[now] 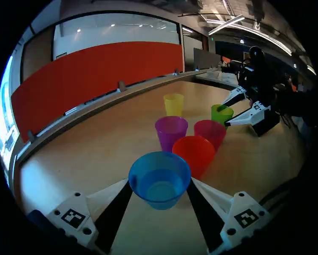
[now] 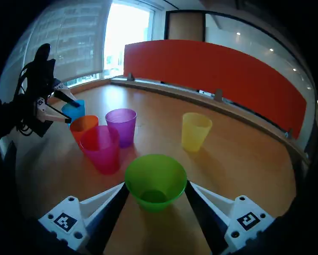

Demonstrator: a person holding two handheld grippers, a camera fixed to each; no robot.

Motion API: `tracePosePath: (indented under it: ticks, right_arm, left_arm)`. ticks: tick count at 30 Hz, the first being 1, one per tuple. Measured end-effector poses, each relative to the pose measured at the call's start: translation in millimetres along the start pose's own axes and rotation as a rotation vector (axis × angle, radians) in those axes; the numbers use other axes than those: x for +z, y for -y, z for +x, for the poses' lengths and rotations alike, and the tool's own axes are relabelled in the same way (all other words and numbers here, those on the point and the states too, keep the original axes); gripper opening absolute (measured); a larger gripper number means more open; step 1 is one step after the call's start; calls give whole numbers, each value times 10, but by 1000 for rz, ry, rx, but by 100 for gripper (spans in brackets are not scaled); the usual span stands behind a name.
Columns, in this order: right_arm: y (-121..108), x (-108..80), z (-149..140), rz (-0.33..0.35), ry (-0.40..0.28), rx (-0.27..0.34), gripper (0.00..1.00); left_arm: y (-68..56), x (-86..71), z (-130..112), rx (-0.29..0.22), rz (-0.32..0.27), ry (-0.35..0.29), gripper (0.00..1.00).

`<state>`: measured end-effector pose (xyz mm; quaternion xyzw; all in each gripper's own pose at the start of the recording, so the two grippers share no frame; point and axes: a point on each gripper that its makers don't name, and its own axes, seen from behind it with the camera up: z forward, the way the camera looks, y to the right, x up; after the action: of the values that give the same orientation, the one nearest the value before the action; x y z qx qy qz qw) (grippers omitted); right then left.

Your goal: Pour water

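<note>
On the worktop (image 1: pixel 95 148), a long wooden surface backed by a red partition (image 1: pixel 95 72), six cups stand in a loose cluster.

The left claw (image 1: pixel 160 183) is clenched on the blue cup (image 1: pixel 160 176), one finger at 9 o'clock on its wall and one at 3. The cup is upright and holds water, probably kept level so nothing spills before the pour.

The right claw (image 2: pixel 156 187) grasps the green cup (image 2: pixel 155 176) the same way, also upright. I cannot tell whether the dark disc at its bottom is water or just the base. Holding it mouth-up suggests it is meant to receive.

In the left gripper view, the orange cup (image 1: pixel 195 153) sits at 1 o'clock from the blue one. The purple cup (image 1: pixel 171 131) is at 12, the pink cup (image 1: pixel 210 131) is farther out at 1, and the yellow cup (image 1: pixel 174 104) is farthest at 12. These four stand between the two held cups, so the claws likely have to meet above or beside them.
</note>
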<state>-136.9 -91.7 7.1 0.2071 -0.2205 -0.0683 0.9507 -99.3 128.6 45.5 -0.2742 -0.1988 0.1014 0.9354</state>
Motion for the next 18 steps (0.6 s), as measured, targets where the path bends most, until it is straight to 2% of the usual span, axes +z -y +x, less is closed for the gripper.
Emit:
tracePosePath:
  ticks: [2, 9, 18]
  right_arm:
    - [8, 2, -4, 5, 3, 15, 90]
    - [34, 5, 25, 16, -16, 47, 89]
    - [89, -67, 262, 23, -107, 62, 88]
  left_arm:
    - [1, -8, 4, -2, 1, -2, 85]
    - [7, -30, 24, -12, 6, -13, 85]
    - [10, -99, 62, -26, 18, -35, 85]
